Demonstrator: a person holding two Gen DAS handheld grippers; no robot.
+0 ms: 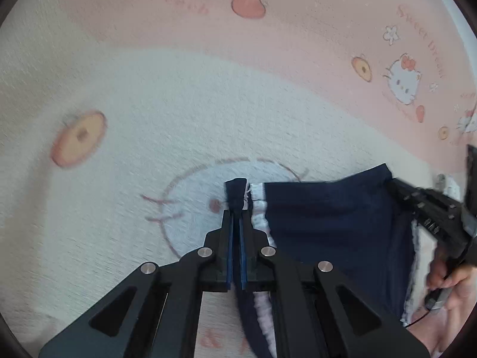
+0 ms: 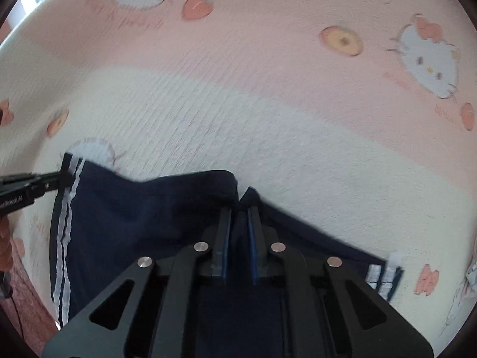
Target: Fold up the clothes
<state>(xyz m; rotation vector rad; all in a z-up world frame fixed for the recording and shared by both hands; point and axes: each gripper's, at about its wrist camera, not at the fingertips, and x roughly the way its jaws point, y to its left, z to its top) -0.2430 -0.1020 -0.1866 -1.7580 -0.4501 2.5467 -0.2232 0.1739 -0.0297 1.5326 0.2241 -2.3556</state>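
1. Your navy shorts [image 2: 143,214] hang stretched between both tools, just above the cartoon bedsheet [image 2: 268,104].
2. Left gripper [image 1: 237,208] is clamped on the white-striped side seam; right gripper [image 2: 240,208] is pinched shut on the opposite navy edge.
3. Both bites look shallow to me, right at the hem. Tug the two apart and a corner could slip out, dropping the fold crooked.
4. The left view shows your hand [image 1: 447,280] on the right tool and the white trim [image 1: 259,205]; only the right view shows the full double stripe [image 2: 64,238].
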